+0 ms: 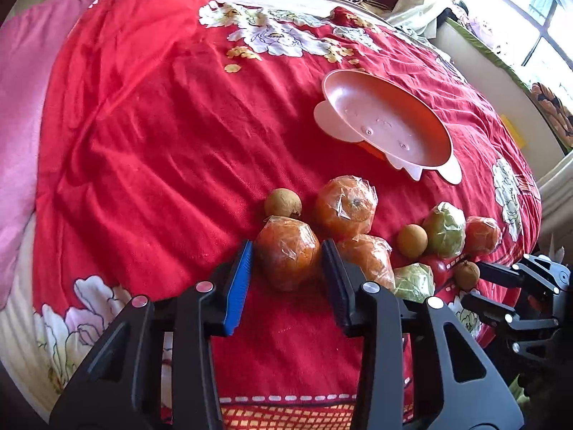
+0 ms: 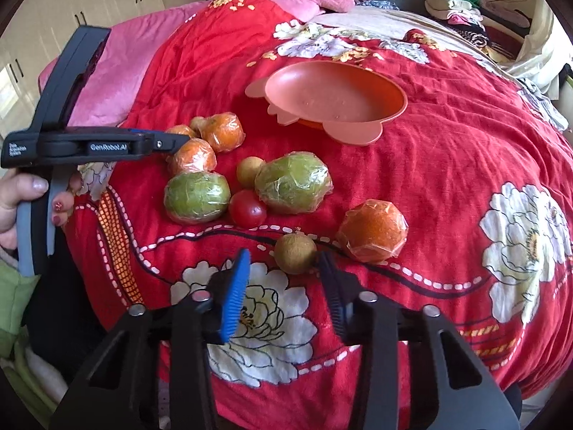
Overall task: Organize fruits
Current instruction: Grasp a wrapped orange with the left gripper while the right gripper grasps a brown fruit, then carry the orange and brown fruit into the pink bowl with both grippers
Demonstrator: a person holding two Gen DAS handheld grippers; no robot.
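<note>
On the bed's red floral blanket (image 1: pixel 172 165) lies a loose cluster of fruit, near an empty salmon-pink plastic dish with scalloped feet (image 1: pixel 385 122) set just beyond it. Left tool (image 1: pixel 286 258) is clamped on a plastic-wrapped orange (image 1: pixel 288 258), both pads pressing its sides; film is crinkled and glossy, skin dark orange with a brownish patch. Touching behind it: a small round brown fruit (image 1: pixel 283 202), two more wrapped oranges (image 1: pixel 345 206). Right tool (image 2: pixel 283 268) has its jaws narrowed, a small tan-brown round fruit (image 2: pixel 295 253) at its tips, against the right black pad; blue pad stands clear of it, so not gripped. Just beside it a wrapped orange with faceted film (image 2: pixel 372 231). Farther back two wrapped green fruits (image 2: pixel 292 182), a shiny red tomato (image 2: pixel 248 208) between them, a pale yellow small fruit (image 2: pixel 250 170). A hand (image 2: pixel 21 200) holds the left tool's handle.
</note>
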